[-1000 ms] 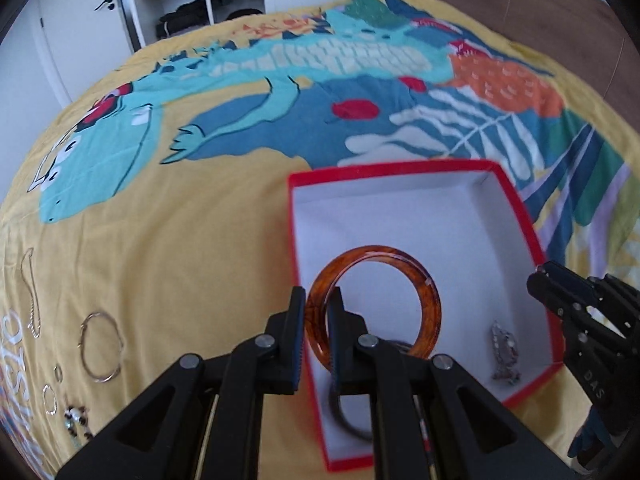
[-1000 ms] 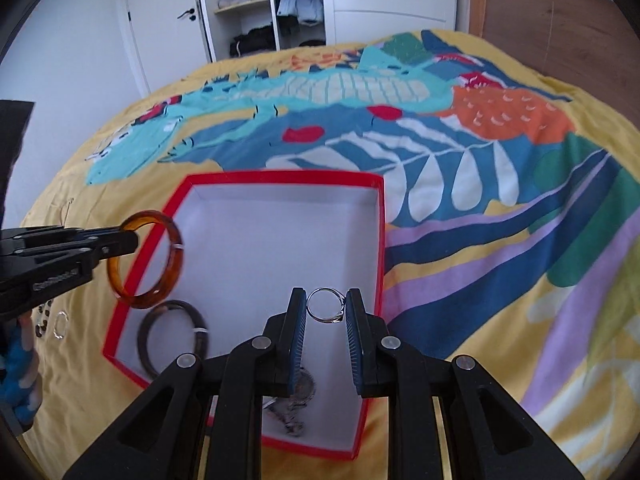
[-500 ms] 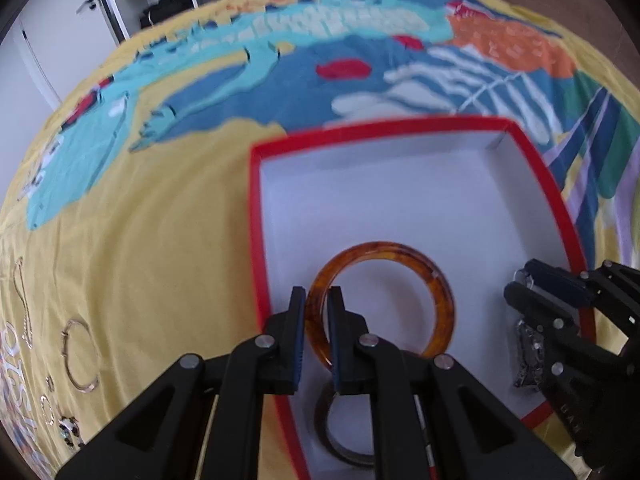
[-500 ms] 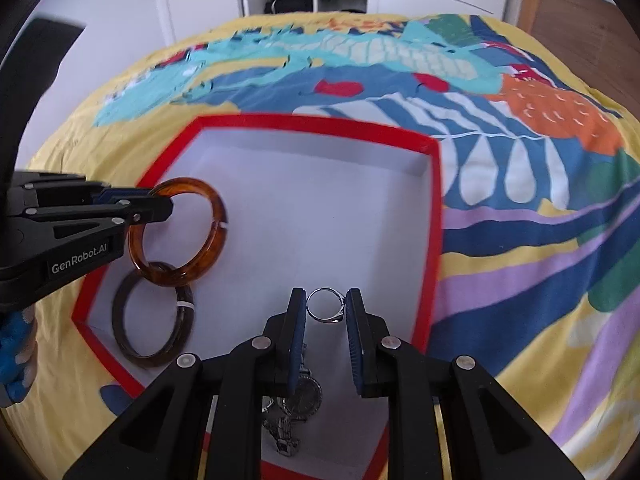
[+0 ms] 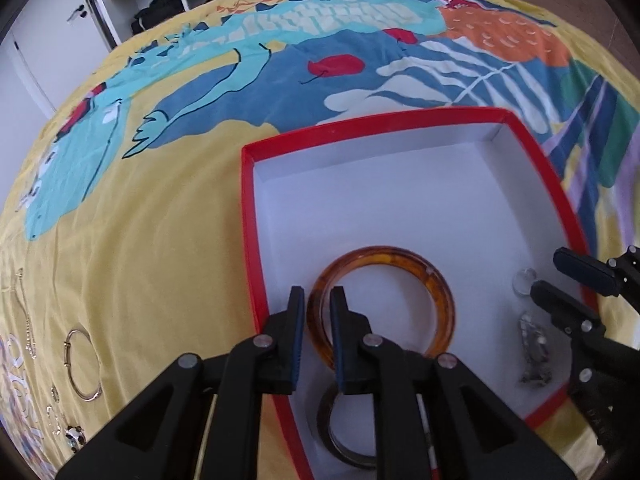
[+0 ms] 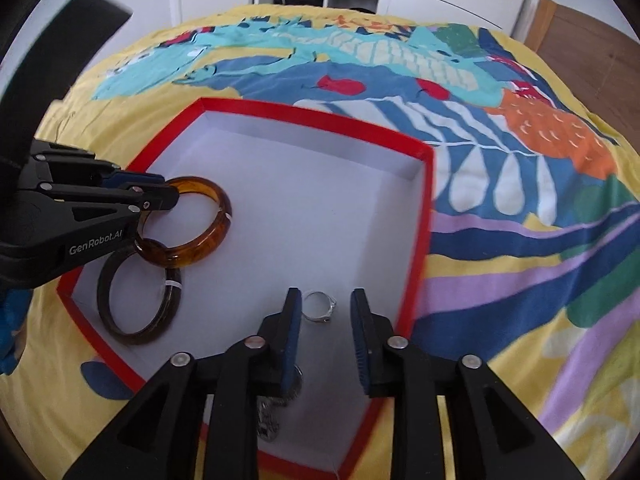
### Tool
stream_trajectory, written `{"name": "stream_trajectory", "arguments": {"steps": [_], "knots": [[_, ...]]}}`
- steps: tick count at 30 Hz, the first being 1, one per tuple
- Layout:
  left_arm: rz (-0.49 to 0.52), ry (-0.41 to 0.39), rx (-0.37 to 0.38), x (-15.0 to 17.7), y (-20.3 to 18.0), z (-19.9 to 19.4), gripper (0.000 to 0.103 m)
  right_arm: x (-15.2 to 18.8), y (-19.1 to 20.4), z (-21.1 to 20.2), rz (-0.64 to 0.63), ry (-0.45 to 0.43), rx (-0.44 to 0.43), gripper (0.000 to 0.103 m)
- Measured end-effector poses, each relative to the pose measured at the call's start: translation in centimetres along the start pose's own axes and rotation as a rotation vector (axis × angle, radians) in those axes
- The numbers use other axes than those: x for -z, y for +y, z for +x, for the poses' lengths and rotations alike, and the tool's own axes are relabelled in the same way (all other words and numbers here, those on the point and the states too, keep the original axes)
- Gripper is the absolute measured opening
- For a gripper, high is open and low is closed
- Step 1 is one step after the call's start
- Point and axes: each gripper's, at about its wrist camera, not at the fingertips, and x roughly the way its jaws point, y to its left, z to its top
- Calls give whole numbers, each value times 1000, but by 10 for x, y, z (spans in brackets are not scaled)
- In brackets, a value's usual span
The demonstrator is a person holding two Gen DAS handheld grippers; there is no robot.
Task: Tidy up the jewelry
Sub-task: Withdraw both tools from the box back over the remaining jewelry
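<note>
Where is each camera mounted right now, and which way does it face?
Left wrist: rides the left claw, facing forward and down into the red box; its fingers pinch the amber bangle; the right claw enters at right.
Right wrist: rides the right claw, open around a silver ring; the left claw enters at left.
Shared: box, bangle, dark bangle, bedspread.
</note>
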Motion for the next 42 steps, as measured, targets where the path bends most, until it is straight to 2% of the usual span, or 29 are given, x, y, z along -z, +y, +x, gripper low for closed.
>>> {"name": "stream_trajectory", "arguments": {"steps": [2,5,7,12,16,20,24,30,36,42], "knots": [[-11,-9,11,0,1,-8,14,1,-3,-11,8,-8,17,31],[-17,-32,28,0,4,-28,27,3,-9,-36,35,-32,27,32],[-24,-55,49,-1,8,-49,28,3,-14,-54,52,-48,38,32],[-42,-151,55,-5,36,-126,28,-2,-21,-113,71,-106,84,33],[-50,-254,23,2,70,-201,28,-10,-19,-177,88,-194,111,35],[-70,-311,-32,21,111,-269,28,-16,-4,-239,93,-290,110,37],[-117,-358,-101,54,159,-332,28,-19,21,-292,80,-372,95,40],[-187,-395,-168,121,220,-391,28,-12,72,-344,36,-448,76,41],[-255,-395,-187,182,267,-421,28,2,112,-372,36,-485,45,41],[-318,-414,-212,233,298,-437,28,14,143,-387,52,-507,2,41]]}}
